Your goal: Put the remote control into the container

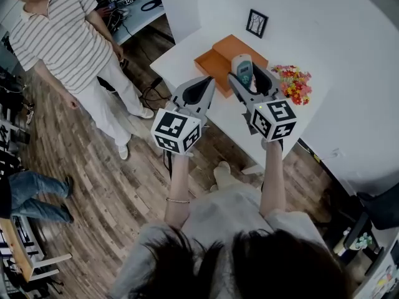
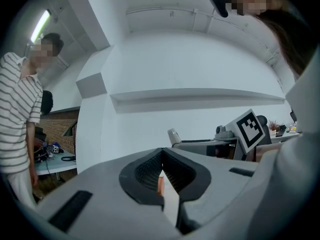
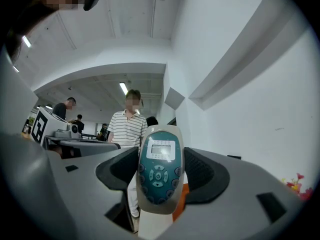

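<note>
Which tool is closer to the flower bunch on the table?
Right. The right tool, holding the remote, is just left of the flowers; the left tool sits farther left.

You can reach the orange rectangular open box (image 1: 207,65) from above, and the white tabletop (image 1: 181,55) to its left is bare. A black-framed picture (image 1: 256,23) stands behind it, with red and yellow flowers (image 1: 293,83) to its right. Your closed left gripper (image 1: 209,83) hangs just beside your right gripper (image 1: 249,75), which is clamped on the grey-and-teal remote control (image 1: 242,66).

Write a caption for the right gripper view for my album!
The right hand-held gripper grips a white-and-teal remote control, its little screen facing the camera.
</note>
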Action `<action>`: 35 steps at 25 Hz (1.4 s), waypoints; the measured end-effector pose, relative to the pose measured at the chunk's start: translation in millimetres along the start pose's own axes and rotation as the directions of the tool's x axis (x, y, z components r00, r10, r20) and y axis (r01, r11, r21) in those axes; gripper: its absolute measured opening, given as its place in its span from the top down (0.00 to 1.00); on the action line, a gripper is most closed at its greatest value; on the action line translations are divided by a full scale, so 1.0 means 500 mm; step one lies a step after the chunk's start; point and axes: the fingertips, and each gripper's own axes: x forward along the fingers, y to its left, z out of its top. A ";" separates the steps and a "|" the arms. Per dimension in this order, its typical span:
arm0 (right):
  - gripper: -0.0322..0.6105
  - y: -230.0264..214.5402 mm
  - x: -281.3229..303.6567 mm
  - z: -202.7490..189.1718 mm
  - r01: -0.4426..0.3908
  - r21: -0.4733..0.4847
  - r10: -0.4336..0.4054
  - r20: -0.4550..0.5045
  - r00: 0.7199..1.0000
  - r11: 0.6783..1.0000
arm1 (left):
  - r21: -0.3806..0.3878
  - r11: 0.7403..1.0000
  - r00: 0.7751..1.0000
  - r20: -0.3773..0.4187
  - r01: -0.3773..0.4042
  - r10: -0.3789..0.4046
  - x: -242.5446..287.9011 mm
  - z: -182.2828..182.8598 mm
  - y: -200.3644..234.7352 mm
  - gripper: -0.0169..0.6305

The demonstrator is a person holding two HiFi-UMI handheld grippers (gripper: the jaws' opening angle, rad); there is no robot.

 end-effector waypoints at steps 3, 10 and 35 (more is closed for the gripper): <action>0.50 -0.016 0.036 -0.009 -0.006 0.002 0.007 -0.011 1.000 1.000 | -0.006 1.000 1.000 -0.005 0.000 0.000 0.027 -0.009 0.032 0.97; 0.51 -0.065 0.126 -0.021 -0.022 -0.013 0.022 -0.046 0.999 1.000 | -0.017 1.000 1.000 -0.012 0.010 -0.010 0.102 -0.022 0.111 0.97; 0.50 -0.164 0.321 -0.160 0.024 0.045 -0.012 -0.248 0.969 0.999 | -0.127 0.990 0.989 -0.122 0.064 -0.080 0.231 -0.151 0.265 0.97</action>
